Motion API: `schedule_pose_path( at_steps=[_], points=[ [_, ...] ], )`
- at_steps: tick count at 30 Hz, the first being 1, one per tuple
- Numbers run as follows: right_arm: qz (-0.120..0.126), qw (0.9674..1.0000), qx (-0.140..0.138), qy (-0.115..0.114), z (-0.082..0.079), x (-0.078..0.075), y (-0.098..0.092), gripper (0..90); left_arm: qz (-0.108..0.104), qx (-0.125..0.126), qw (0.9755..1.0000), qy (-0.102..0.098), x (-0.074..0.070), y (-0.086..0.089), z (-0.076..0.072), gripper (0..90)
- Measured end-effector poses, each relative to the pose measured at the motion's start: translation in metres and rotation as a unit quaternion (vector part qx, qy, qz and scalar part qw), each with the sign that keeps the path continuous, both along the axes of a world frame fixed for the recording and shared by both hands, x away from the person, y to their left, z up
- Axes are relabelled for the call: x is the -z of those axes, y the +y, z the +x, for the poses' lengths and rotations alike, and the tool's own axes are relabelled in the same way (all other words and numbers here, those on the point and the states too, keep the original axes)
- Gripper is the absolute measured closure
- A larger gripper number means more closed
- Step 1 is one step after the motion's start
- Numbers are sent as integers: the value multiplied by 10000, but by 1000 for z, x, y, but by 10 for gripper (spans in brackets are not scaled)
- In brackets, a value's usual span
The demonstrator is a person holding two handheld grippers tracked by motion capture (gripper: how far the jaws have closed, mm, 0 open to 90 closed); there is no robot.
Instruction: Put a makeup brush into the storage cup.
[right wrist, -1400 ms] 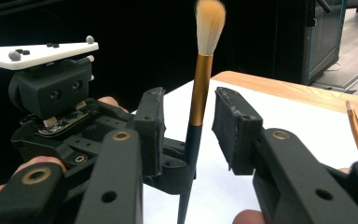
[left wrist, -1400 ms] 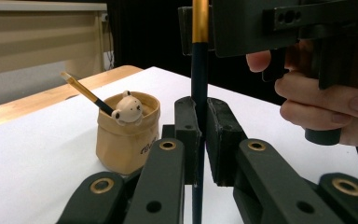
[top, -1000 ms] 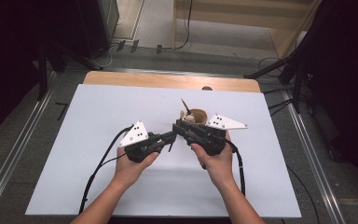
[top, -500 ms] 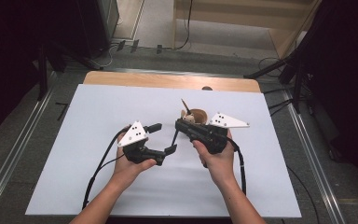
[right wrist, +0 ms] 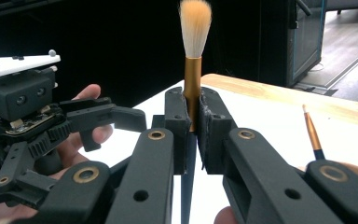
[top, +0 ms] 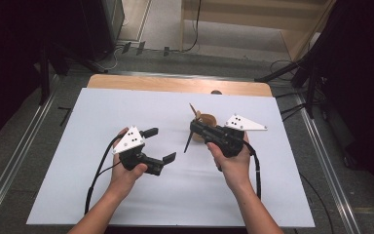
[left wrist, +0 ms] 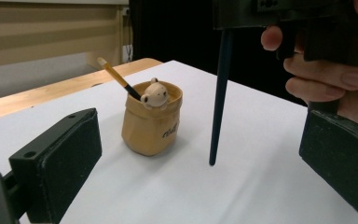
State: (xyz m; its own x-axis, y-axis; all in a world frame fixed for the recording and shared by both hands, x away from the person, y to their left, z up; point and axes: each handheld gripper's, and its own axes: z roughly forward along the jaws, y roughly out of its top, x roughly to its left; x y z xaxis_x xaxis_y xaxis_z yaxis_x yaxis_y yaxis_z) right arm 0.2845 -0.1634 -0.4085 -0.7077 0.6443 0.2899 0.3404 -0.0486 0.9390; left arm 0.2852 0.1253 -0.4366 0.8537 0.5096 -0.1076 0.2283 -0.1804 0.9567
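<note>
a: high view first. the right gripper pinches a slim dark-handled brush with a gold collar and pale bristles, held upright with its tail end down, just beside a small tan sack-shaped pot with a bear figure at its 12 o'clock. the left gripper, at the brush's 9 o'clock, has its jaws spread and empty.

b: room to move?

a: plenty. the white table top is bare from 6 round to 9 o'clock, edges well apart.

b: left gripper view?

a: the brush handle hangs thin and stiff, tip near the surface, at the pot's 3 o'clock. a second brush leans in the pot, which looks light and easy to tip.

b: right gripper view?

a: pads clamp the gold collar; likely the firmest hold, since the bristles are soft and the lacquered handle may slip.
</note>
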Motion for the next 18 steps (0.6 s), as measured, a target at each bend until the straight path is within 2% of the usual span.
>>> schedule_pose_path(
  at_steps=[18],
  points=[
    [-119,9994,280,-146,8,-1,-15,847,58,-219,9997,-47,4,31,-6,0]
  ],
)
